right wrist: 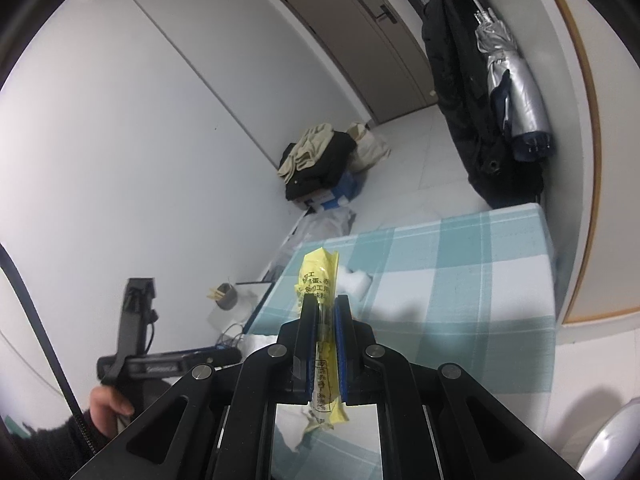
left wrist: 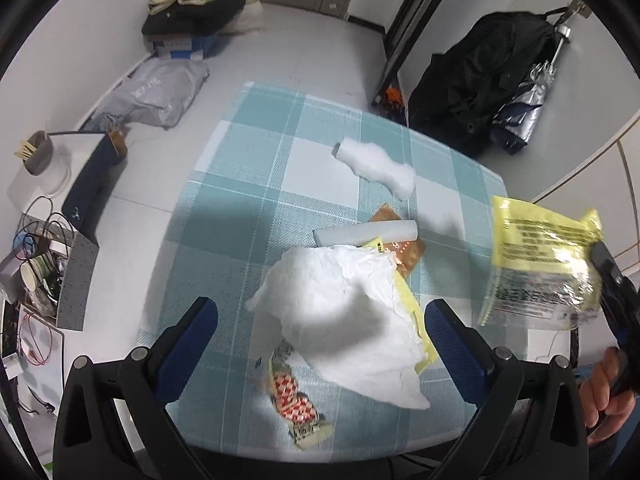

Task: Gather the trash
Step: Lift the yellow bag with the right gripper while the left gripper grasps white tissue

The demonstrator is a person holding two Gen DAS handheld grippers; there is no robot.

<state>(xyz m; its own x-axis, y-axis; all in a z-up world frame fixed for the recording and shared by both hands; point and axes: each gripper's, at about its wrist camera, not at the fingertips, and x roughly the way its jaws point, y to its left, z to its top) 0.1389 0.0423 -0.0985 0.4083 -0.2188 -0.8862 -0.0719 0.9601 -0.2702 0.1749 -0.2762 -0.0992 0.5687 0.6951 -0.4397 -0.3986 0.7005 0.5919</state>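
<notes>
Folded clothes (left wrist: 192, 0) piled on blue-and-white box (left wrist: 188, 46) by far wall. Grey plastic bag (left wrist: 156, 92) laid on floor nearby. Black coat (right wrist: 468, 92) hung on right wall, silver folded umbrella (right wrist: 512, 92) hung beside it. Grey cup (left wrist: 38, 152) holding wooden sticks seen at left. Brown door (right wrist: 360, 32) closed.

brightness: even, cool indoor light, fairly bright in both views
source: overhead, judging by the shadows thrown downward; no lamp in view
shadows: soft dark patches on the checked cloth (left wrist: 256, 184) and across the crumpled white paper (left wrist: 352, 312)
glare: sheen on the clear part of the yellow wrapper (left wrist: 540, 256) and on the silver umbrella (right wrist: 512, 92)
blur: slight smear on the wrapper and far room
distortion: strong fisheye bend, black vignette at the corners
</notes>
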